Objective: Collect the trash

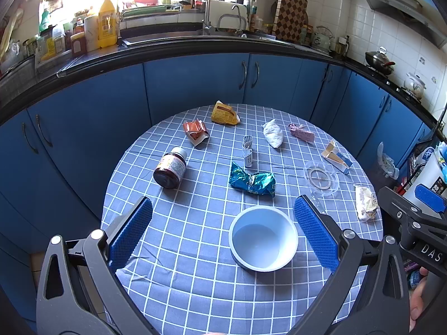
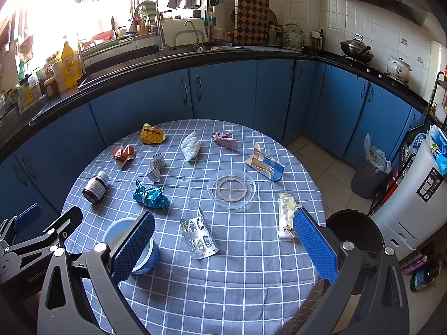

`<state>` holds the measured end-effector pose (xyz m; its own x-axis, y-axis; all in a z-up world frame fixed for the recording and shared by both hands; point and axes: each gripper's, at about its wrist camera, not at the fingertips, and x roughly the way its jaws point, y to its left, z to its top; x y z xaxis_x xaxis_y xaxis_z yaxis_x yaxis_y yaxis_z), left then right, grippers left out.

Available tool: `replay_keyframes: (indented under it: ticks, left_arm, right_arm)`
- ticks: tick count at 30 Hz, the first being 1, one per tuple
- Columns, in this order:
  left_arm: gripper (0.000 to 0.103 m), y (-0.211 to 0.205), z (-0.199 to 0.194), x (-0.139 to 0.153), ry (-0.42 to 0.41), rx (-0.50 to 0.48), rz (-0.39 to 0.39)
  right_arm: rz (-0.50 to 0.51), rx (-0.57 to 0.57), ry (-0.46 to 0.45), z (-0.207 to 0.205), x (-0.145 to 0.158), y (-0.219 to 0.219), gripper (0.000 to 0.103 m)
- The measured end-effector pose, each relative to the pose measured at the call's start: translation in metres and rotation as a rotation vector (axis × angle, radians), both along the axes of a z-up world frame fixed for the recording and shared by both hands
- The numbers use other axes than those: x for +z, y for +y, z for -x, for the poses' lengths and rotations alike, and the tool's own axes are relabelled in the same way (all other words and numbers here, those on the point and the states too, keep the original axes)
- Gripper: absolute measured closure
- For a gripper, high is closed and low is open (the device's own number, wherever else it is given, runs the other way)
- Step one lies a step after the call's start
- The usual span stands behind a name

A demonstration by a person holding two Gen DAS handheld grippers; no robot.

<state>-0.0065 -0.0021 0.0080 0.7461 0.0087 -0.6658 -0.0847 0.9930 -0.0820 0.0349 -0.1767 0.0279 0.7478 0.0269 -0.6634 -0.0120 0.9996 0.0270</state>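
Both tongs are hanging above the near edge of a round desk (image 2: 251, 251) covered in a blue checked cloth, and both are standing wide apart, gripping nothing. The left tongs (image 1: 223, 229) are hovering over a white cup (image 1: 263, 242), which is sitting upright near the front edge. The right tongs (image 2: 223, 247) are framing a crumpled pill blister (image 2: 199, 238), with a cream wrapper (image 2: 287, 215) lying just beside the right pad.

The trash is lying scattered across the cloth: a teal foil wrapper (image 2: 151, 196) near the middle, a brown bottle (image 2: 96, 186) lying on its side to the left, a yellow packet (image 2: 152, 134), a red wrapper (image 2: 123, 153), a white wad (image 2: 190, 145), a pink wrapper (image 2: 225, 140) and a torn blue carton (image 2: 265, 163). A clear dish (image 2: 232, 188) is sitting between the carton and the blister.
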Motion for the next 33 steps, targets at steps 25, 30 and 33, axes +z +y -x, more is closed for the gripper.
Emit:
replay_keyframes:
  ticks: [25,30,33]
  left_arm:
    - [0.003,-0.0020,0.0025,-0.0002,0.005,-0.008,0.004]
    - [0.003,-0.0030,0.0042,-0.0011,0.006,-0.008,0.006]
    - [0.003,-0.0030,0.0048,-0.0019,0.007,-0.009,0.008]
  right_arm:
    - [0.000,0.001,-0.001,0.0017,0.0007,0.0016,0.006]
    - [-0.002,0.003,-0.001,0.0022,0.0009,0.0032,0.006]
    - [-0.003,0.003,0.000,0.0022,0.0010,0.0032,0.006]
